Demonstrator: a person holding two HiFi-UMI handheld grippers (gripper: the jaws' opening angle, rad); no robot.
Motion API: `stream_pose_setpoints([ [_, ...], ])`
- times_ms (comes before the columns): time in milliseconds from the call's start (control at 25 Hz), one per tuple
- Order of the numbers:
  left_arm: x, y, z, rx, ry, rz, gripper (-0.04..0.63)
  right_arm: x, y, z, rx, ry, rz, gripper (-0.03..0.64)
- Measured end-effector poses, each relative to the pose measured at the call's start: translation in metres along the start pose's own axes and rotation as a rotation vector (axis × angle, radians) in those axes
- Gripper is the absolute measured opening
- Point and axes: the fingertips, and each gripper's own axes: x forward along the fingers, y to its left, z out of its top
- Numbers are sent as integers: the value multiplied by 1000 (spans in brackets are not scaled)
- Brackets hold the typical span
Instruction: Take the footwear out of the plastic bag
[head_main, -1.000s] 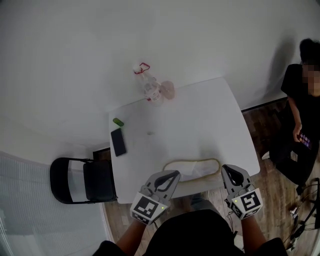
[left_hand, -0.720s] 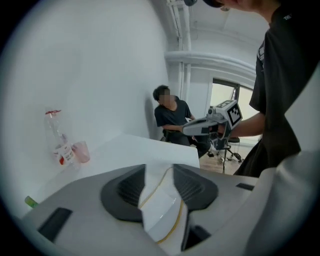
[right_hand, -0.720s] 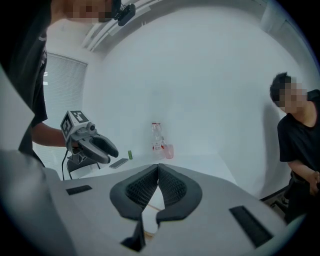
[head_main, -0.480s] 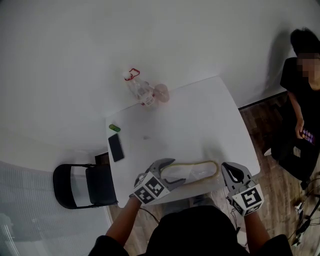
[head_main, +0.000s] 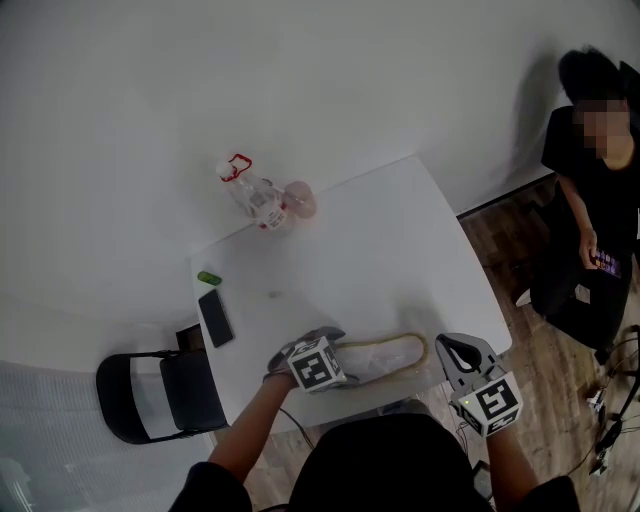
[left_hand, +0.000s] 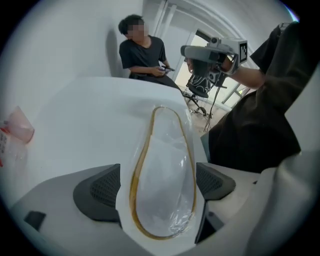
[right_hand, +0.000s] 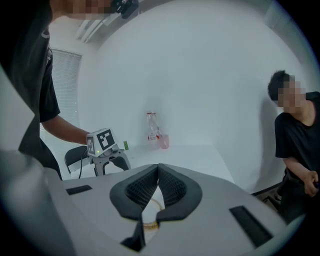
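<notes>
A pale slipper with a tan rim (head_main: 385, 356) lies in a clear plastic bag (head_main: 412, 366) at the near edge of the white table (head_main: 380, 250). My left gripper (head_main: 318, 362) points steeply down over its left end. In the left gripper view the slipper (left_hand: 162, 165) lies between the two dark pads (left_hand: 102, 187), whose jaws have just been opening and stand wide, not pressing on it. My right gripper (head_main: 468, 372) is shut at the bag's right end. Its pads (right_hand: 172, 187) meet; I cannot tell whether film is pinched there.
A clear bottle with a red cap loop (head_main: 250, 195) and a pink cup (head_main: 298, 200) stand at the table's far edge. A phone (head_main: 215, 318) and a small green item (head_main: 208, 277) lie at its left. A black chair (head_main: 150, 395) is beside the table; a person (head_main: 590, 230) sits at right.
My left gripper has dropped from near my body onto the slipper's left end, tipped downward, and its jaws have opened around it. The right gripper has barely moved.
</notes>
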Motion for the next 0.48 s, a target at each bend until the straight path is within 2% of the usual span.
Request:
stream_pose_setpoints([
  [80, 7, 8, -6, 4, 45, -8, 463, 0, -5, -2, 10, 1, -17, 17],
  [160, 10, 12, -5, 4, 54, -34, 468, -1, -8, -5, 20, 9, -30, 17],
  [280, 20, 7, -14, 35, 112, -82, 468, 2, -11, -11, 29, 24, -45, 17],
  [360, 24, 5, -19, 44, 141, -85, 468, 3, -14, -13, 31, 29, -51, 17],
  [480, 25, 3, -19, 48, 142, -79, 466, 4, -14, -16, 29, 37, -55, 17],
])
